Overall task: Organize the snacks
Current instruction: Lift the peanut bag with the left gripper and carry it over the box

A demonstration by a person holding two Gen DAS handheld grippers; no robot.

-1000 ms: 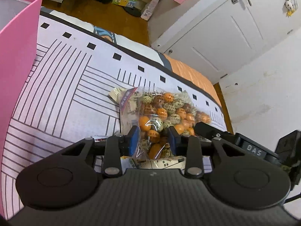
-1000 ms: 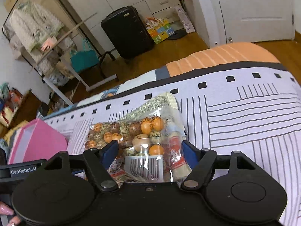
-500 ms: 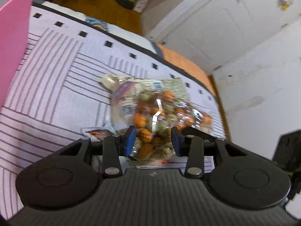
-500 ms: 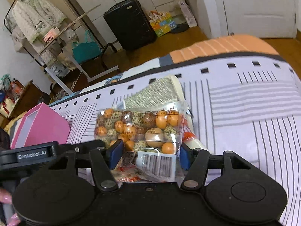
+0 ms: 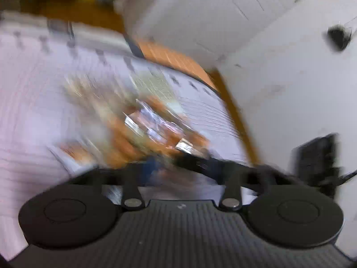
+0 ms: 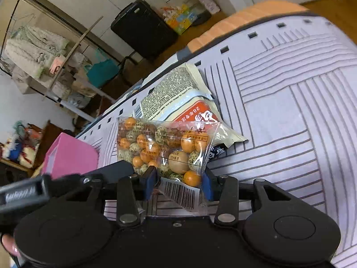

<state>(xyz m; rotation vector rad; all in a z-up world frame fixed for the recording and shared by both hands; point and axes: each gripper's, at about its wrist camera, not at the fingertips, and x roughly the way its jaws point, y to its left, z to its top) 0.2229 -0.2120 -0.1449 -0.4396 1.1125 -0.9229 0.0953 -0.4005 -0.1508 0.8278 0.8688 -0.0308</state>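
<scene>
A clear bag of candy [image 6: 164,144] is clamped by the right gripper [image 6: 177,184] at lower centre (the left gripper [image 5: 178,169] is too blurred to tell its state).

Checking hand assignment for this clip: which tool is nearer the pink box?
Left. In the right wrist view the left tool sits right beside the pink box, while the right tool, around the clear snack bag, is farther off.
</scene>
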